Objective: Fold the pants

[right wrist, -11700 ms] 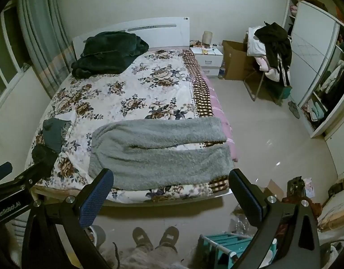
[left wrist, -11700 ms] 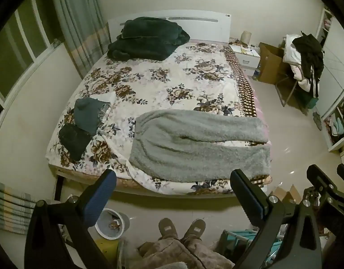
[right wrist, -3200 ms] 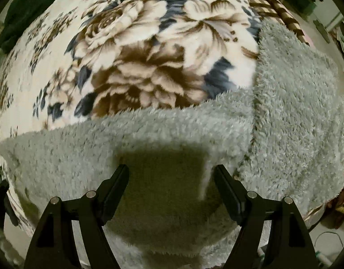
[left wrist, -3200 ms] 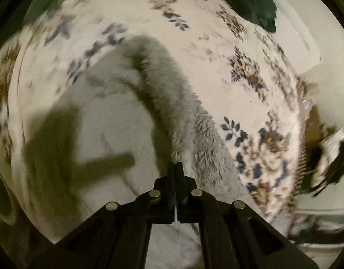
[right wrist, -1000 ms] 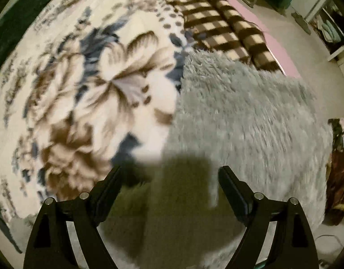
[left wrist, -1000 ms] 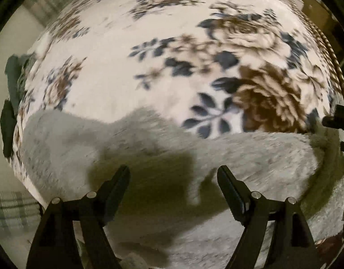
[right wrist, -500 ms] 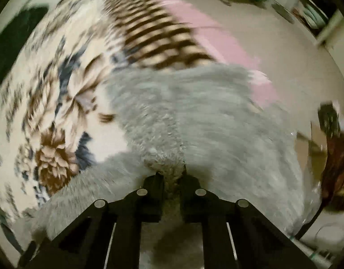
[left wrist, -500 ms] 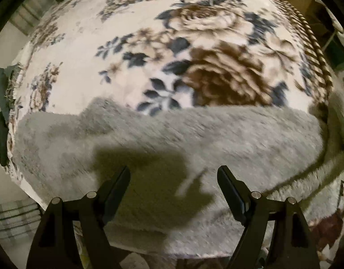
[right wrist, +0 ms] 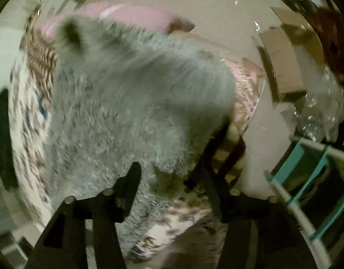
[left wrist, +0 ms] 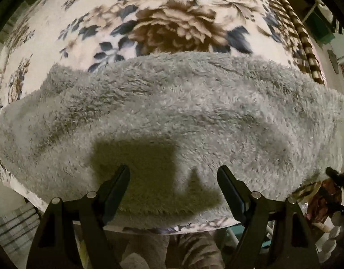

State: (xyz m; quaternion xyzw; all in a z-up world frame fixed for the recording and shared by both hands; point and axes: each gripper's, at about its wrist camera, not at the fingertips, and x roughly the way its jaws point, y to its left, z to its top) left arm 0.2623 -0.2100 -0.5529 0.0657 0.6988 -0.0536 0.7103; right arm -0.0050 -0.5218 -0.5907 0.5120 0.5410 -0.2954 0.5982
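Note:
The grey fleece pants (left wrist: 183,112) lie as one long band across the near edge of the bed. My left gripper (left wrist: 173,179) hangs open just above their near hem, pointing straight down, and its shadow falls on the fleece between the fingers. In the blurred right wrist view the leg end of the pants (right wrist: 131,94) lies at the bed's corner. My right gripper (right wrist: 169,168) is above that end with its jaws opening. Fleece lies below the gap, and the pads do not press on it.
A floral blanket (left wrist: 172,22) with a checked border (left wrist: 306,44) covers the bed. Off the corner are pink sheet (right wrist: 131,15), cardboard boxes (right wrist: 281,62), a crinkled plastic bag (right wrist: 322,112) and a teal rack (right wrist: 306,174) on the floor. A person's legs (left wrist: 183,251) stand at the bed's near edge.
The left gripper slid right along the pants, staying open. The right gripper swung right to the leg end, shut on the fleece half a second ago, and its jaws now stand apart.

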